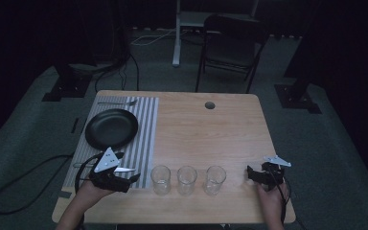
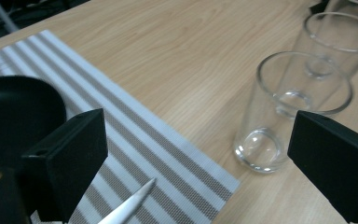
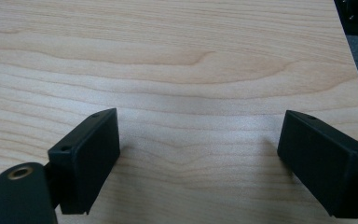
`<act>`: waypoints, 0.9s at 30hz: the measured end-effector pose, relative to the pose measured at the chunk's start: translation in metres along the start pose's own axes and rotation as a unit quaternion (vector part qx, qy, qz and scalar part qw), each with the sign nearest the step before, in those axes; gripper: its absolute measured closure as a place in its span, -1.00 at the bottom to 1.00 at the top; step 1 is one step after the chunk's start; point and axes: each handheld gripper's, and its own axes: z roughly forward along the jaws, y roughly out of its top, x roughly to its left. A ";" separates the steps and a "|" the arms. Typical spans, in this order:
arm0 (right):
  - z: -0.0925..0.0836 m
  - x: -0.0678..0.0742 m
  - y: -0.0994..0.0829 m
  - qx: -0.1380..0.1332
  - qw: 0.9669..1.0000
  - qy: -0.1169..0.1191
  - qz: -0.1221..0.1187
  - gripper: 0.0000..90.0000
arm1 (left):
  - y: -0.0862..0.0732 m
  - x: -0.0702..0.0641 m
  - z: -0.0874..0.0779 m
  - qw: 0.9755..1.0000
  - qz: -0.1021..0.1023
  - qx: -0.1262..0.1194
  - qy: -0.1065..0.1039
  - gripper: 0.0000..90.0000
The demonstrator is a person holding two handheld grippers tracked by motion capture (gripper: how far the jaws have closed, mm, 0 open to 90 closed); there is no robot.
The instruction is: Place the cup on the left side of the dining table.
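Resting near the front edge of the wooden tabletop (image 1: 211,124), the left gripper (image 1: 124,178) sits over the near end of a striped placemat (image 1: 146,120), held by the person's left hand (image 1: 92,191). Its fingers (image 2: 77,158) stand wide apart with nothing between them; in the left gripper view a silvery pointed tip (image 2: 130,205) — a knife blade by the look of it — lies on the mat just below that gap. A black plate (image 1: 111,128) sits on the mat beyond the gripper, and a fork (image 1: 117,102) lies at the mat's far end.

Three clear glasses stand upright in a row along the front of the tabletop: the left glass (image 1: 160,179) just beside the mat's corner, the middle glass (image 1: 187,179), and the right glass (image 1: 214,179) — each apart from its neighbour.

The right gripper (image 1: 251,173) lies right of the row, in the right hand (image 1: 270,196), its fingers (image 3: 88,158) also spread wide over bare wood. A round hole (image 1: 210,105) marks the far side of the tabletop.
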 end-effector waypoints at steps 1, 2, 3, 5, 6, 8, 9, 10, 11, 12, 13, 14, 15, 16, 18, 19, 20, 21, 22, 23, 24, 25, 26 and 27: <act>0.000 0.000 0.000 0.000 1.000 0.000 0.000 -0.72 | 0.001 -0.001 0.000 1.000 0.004 -0.002 -0.007 -0.88; 0.000 0.000 0.000 0.000 1.000 0.000 0.000 -0.72 | 0.002 -0.002 0.001 1.000 0.009 -0.003 -0.002 -0.88; 0.000 0.000 0.000 0.000 1.000 0.000 0.000 -0.73 | 0.003 -0.003 0.001 1.000 0.011 -0.002 -0.009 -0.88; 0.000 0.000 0.000 0.000 1.000 0.000 0.000 -0.73 | 0.006 -0.004 0.002 1.000 0.011 -0.005 -0.012 -0.88; 0.000 0.000 0.000 0.000 1.000 0.000 0.000 -0.72 | 0.007 -0.004 0.003 1.000 0.012 -0.004 -0.017 -0.88; 0.000 0.000 0.000 0.000 1.000 0.000 0.001 -0.72 | 0.010 -0.005 0.004 1.000 0.010 -0.008 -0.020 -0.88; 0.000 0.000 0.000 0.000 1.000 0.000 0.000 -0.72 | 0.011 -0.006 0.005 1.000 0.013 -0.007 -0.023 -0.88; 0.000 0.000 0.000 0.000 1.000 0.000 0.000 -0.72 | 0.012 -0.007 0.005 1.000 0.016 -0.008 -0.023 -0.88; 0.000 0.000 0.000 0.000 1.000 0.000 0.000 -0.72 | 0.012 -0.007 0.005 1.000 0.016 -0.008 -0.023 -0.88; 0.000 0.000 0.000 0.000 1.000 0.000 0.001 -0.72 | 0.017 -0.011 0.007 0.999 0.025 -0.006 -0.026 -0.88; 0.000 0.000 0.000 0.000 1.000 0.000 0.000 -0.72 | 0.019 -0.011 0.008 0.999 0.026 -0.007 -0.029 -0.88; 0.000 0.000 0.000 0.000 1.000 0.000 0.000 -0.72 | 0.021 -0.012 0.008 0.999 0.026 -0.007 -0.037 -0.88; 0.000 0.000 0.000 0.000 1.000 0.000 0.000 -0.72 | 0.023 -0.014 0.009 0.999 0.032 -0.007 -0.033 -0.88; 0.000 0.000 0.000 0.000 1.000 0.000 0.000 -0.72 | 0.023 -0.014 0.009 0.999 0.032 -0.007 -0.033 -0.86; 0.000 0.000 0.000 0.000 1.000 0.000 0.001 -0.73 | 0.029 -0.017 0.011 0.999 0.038 -0.009 -0.038 -0.85; 0.000 0.000 0.000 0.000 1.000 0.000 0.001 -0.73 | 0.031 -0.018 0.012 0.998 0.041 -0.006 -0.048 -0.85; 0.000 0.000 0.000 0.000 1.000 0.000 0.000 -0.72 | 0.033 -0.019 0.013 0.998 0.044 -0.007 -0.046 -0.85; 0.000 0.000 0.000 0.000 1.000 0.000 0.000 -0.73 | 0.035 -0.021 0.014 0.998 0.047 -0.007 -0.046 -0.85; 0.000 0.000 0.000 0.000 1.000 0.000 0.000 -0.73 | 0.035 -0.021 0.014 0.998 0.047 -0.007 -0.046 -0.85; 0.000 0.000 0.000 0.000 1.000 0.000 0.001 -0.73 | 0.035 -0.021 0.014 0.998 0.047 -0.007 -0.046 -0.85; 0.000 0.000 0.000 0.000 1.000 0.000 0.001 -0.72 | 0.039 -0.024 0.017 0.997 0.054 -0.005 -0.053 -0.85; 0.000 0.000 0.000 0.000 1.000 0.000 0.000 -0.72 | 0.041 -0.025 0.019 0.997 0.054 -0.003 -0.061 -0.85; 0.000 0.000 0.000 0.000 1.000 0.000 0.000 -0.72 | 0.043 -0.027 0.020 0.997 0.057 -0.004 -0.060 -0.85; 0.000 0.000 0.000 0.000 1.000 0.000 0.000 -0.73 | 0.044 -0.028 0.022 0.996 0.061 -0.002 -0.062 -0.85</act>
